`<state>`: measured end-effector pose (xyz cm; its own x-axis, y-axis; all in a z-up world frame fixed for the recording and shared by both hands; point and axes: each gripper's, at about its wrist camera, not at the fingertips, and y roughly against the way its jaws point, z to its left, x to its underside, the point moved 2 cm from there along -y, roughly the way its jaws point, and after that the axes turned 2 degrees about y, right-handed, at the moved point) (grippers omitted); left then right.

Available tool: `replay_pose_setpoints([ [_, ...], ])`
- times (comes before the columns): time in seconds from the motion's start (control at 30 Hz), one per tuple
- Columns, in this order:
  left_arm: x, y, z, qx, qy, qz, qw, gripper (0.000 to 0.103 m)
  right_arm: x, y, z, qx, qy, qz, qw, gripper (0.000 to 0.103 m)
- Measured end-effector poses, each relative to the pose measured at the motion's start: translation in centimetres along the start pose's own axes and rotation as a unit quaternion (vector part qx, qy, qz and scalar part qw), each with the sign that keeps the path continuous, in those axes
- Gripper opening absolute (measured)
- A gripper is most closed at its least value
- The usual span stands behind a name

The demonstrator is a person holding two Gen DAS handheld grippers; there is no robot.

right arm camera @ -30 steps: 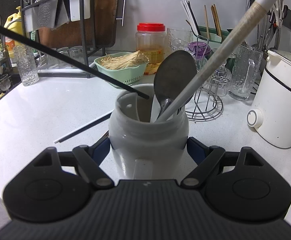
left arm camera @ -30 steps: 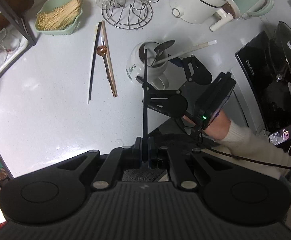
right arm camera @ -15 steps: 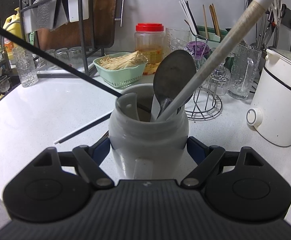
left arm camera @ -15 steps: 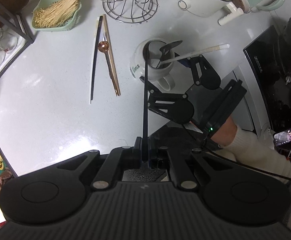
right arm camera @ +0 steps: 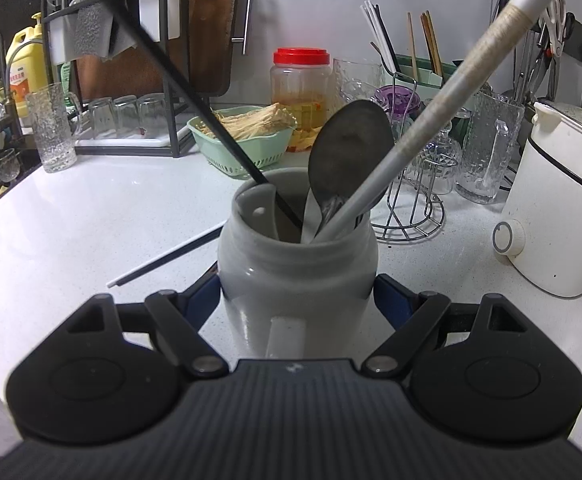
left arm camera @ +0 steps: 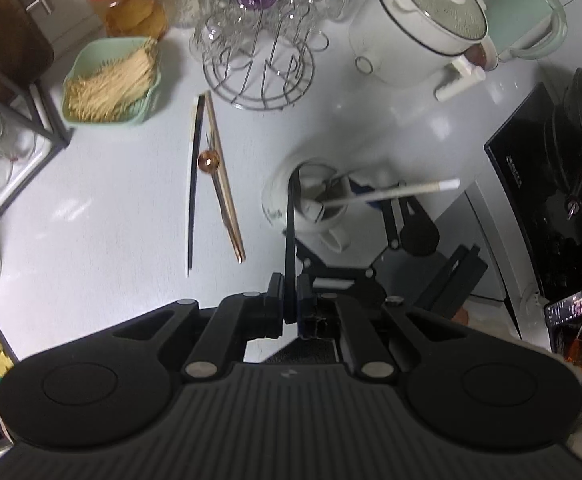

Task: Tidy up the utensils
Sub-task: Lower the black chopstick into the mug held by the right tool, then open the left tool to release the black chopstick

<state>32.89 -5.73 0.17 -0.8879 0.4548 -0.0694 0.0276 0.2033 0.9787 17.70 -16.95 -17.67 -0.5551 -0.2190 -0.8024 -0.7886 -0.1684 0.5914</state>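
Two hand-held grippers work at one white utensil crock on the counter. Left hand-held gripper, clenched on one black chopstick, holds its tip inside the crock's mouth. Right hand-held gripper grasps the crock by its sides. Inside the crock stand one metal spoon and one long white-handled utensil, the latter leaning toward 1 o'clock in the right wrist view. On the counter at 9 o'clock from the crock, in the left wrist view, lie three utensils: one black-and-white chopstick, one wooden chopstick and one copper spoon.
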Motion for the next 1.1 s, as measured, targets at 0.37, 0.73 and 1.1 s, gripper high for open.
replay_pose_setpoints([
  [0.37,-4.3,-0.2,-1.2,-0.006,-0.029,-0.064,0.9975,0.006,0.1,0.0,0.2,0.004,0.002,0.000,1.000,0.086],
  [0.73,-4.9,-2.6,-1.9,-0.009,-0.044,-0.069,0.9966,0.006,0.2,0.1,0.2,0.006,0.005,-0.001,1.000,0.086],
  [1.1,-3.8,-2.3,-1.4,-0.008,-0.048,-0.078,0.9958,0.026,0.2,0.1,0.3,0.006,0.007,0.000,1.000,0.086],
])
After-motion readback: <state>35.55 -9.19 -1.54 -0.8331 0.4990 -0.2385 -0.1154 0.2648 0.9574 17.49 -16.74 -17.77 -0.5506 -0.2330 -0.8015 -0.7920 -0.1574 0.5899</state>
